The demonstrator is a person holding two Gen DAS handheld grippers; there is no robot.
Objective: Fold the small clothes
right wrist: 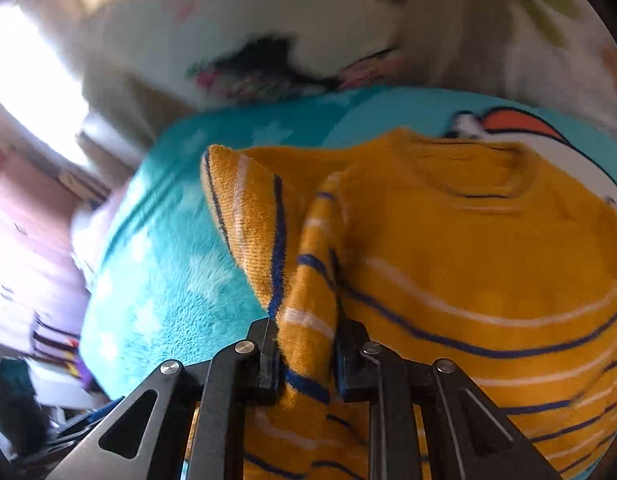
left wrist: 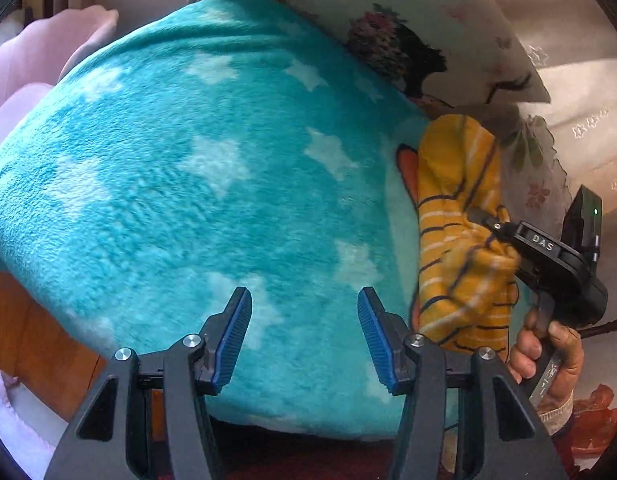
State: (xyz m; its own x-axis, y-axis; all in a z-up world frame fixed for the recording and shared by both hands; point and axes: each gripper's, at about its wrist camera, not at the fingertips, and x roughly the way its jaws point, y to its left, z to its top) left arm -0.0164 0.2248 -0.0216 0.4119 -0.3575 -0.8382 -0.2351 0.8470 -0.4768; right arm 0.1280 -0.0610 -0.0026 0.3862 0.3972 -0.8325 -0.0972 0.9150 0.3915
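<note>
My right gripper (right wrist: 304, 354) pinches the sweater (right wrist: 448, 272) sleeve; left gripper (left wrist: 304, 336) released. Thin grip may slip, bunching the fold.

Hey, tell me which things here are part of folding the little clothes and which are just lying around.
Part of the job:
- yellow striped sweater, a fold of it pinched in the right gripper
- left gripper, jaws apart, holding nothing
- teal star blanket it lies on

Lying about:
- floral pillow
- pink cushion
- red object at the lower right corner
</note>
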